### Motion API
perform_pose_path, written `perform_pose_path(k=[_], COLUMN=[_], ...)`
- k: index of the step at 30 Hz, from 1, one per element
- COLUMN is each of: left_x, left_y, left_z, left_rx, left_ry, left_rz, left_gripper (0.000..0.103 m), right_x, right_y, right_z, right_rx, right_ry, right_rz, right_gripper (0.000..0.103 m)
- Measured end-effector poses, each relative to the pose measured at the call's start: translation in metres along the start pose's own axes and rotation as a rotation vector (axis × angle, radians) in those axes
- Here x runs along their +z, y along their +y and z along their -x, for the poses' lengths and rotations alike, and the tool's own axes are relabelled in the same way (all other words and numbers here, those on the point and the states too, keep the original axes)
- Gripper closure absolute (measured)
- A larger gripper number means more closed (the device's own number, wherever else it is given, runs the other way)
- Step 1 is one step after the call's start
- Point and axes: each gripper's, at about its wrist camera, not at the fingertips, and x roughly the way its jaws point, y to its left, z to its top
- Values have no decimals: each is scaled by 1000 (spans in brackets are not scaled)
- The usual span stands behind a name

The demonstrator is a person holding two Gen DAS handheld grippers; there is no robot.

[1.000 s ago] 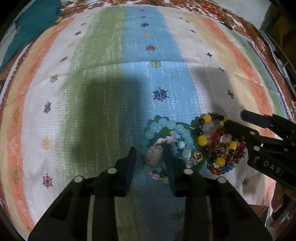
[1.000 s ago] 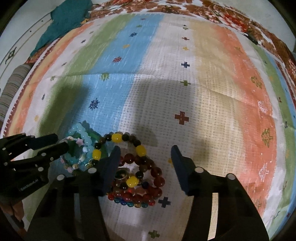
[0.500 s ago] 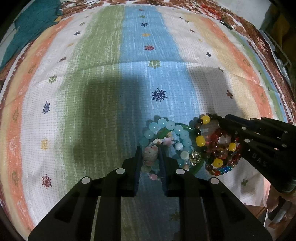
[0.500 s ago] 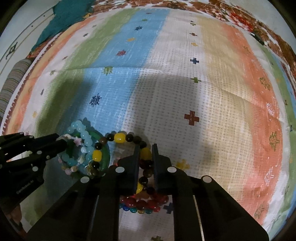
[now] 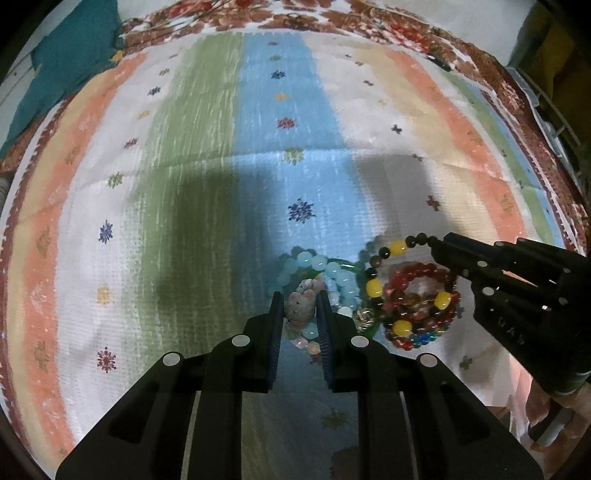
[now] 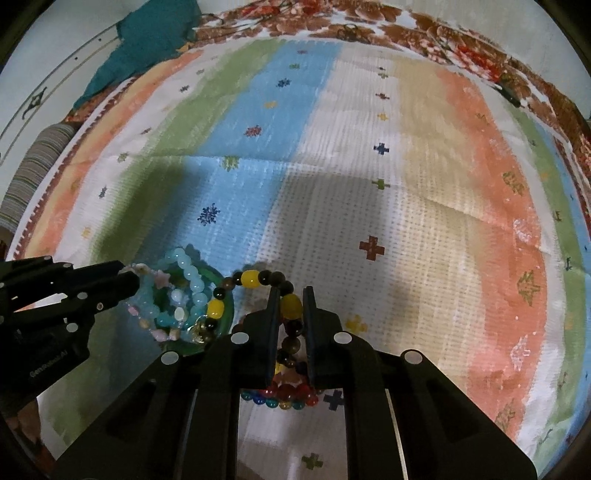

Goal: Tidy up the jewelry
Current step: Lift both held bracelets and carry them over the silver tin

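Observation:
A heap of bead bracelets lies on the striped cloth (image 5: 184, 184). My left gripper (image 5: 300, 301) is shut on the pink cat charm bracelet (image 5: 301, 309), which lies among pale blue beads (image 5: 317, 264) over a green bangle (image 6: 225, 302). My right gripper (image 6: 290, 295) is shut on the yellow-and-dark bead bracelet (image 6: 290, 306), which also shows in the left wrist view (image 5: 373, 288). A red bead bracelet (image 5: 417, 295) and a multicoloured one (image 6: 280, 400) lie under it. The right gripper shows in the left wrist view (image 5: 439, 245), and the left gripper shows in the right wrist view (image 6: 129, 284).
A teal cloth (image 5: 62, 62) lies at the far left corner. A red floral border (image 6: 443, 29) runs along the far edge. A striped roll (image 6: 33, 170) lies off the cloth's left side.
Both grippers closed from open: the left onto the cat charm bracelet, the right onto the yellow-and-dark bead bracelet. Both have since lifted a little.

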Motion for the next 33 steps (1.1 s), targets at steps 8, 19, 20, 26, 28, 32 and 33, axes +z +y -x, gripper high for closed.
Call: perform_pose_path(k=[8,19,20,26,28,32,33], left_x=[-2,-10,-11,-17,-19,-24,-25], left_y=[-11,-15,-16,-20,-24,-30,-33], left_z=[23,46,49,66,74,89,93], left_rx=[-10,-15,-17,-29,-37,-52,-58], left_ry=[-42,-84,-88,-115,-131,-155,-162], left_rz=[-26,-25,-25,-35,-42,-58,-62], left_gripper=[86,86,86,86,86,85,85], right_x=[-8,-20,-21,-26,-27,-33,-34], right_y=[5,7,7,3,2,4,5], right_z=[29,56,60,78,83,96,99], right_rx=[7,8,8,13,19,24,24], right_ry=[-58,-108,-114,-153,-163,-190,-196], right_rz=[3,-5,-5,-17,-20,-14,-12], right_gripper=[90,90,90,90,90,90,90])
